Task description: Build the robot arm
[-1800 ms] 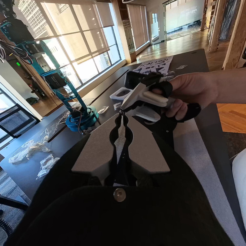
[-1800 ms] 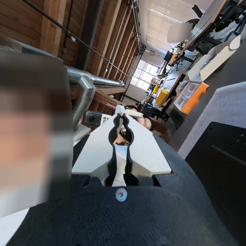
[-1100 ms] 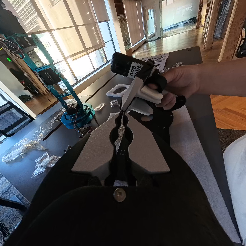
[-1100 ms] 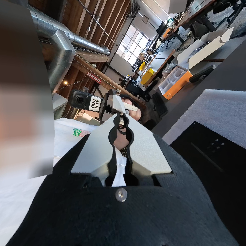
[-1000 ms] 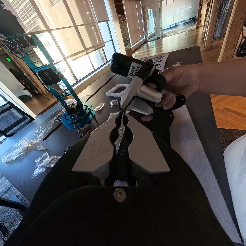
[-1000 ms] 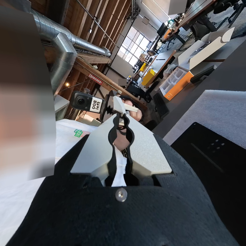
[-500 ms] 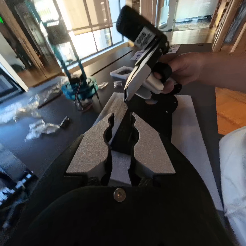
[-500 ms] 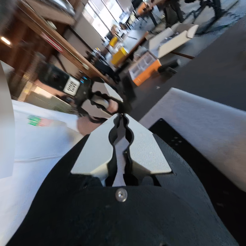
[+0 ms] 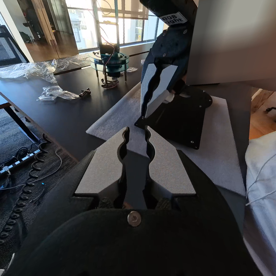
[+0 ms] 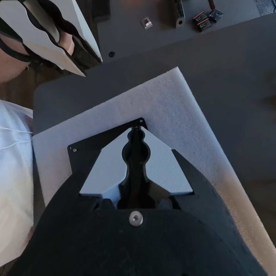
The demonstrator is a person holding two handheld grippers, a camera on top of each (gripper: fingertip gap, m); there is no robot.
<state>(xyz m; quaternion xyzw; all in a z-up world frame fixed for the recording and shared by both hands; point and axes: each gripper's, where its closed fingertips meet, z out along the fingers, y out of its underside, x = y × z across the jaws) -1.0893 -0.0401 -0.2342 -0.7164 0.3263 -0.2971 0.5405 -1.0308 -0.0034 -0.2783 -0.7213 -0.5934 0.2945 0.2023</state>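
Your right hand-held gripper (image 10: 136,128) points down at the near corner of the black plate (image 9: 177,124), its tips pressed together on a tiny screw (image 10: 136,127) there. That plate lies on a grey foam sheet (image 9: 209,156) on the dark counter (image 9: 62,110). Your left hand-held gripper (image 9: 135,131) hovers just beside that corner, fingers spread and empty. Farther back stands a blue robot base (image 9: 109,62) among plastic bags (image 9: 29,70).

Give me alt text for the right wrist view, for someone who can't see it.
The right tool, shut on a tiny screw, points down at a corner of a black plate lying on white foam. The open left tool hovers at upper left over the dark table.
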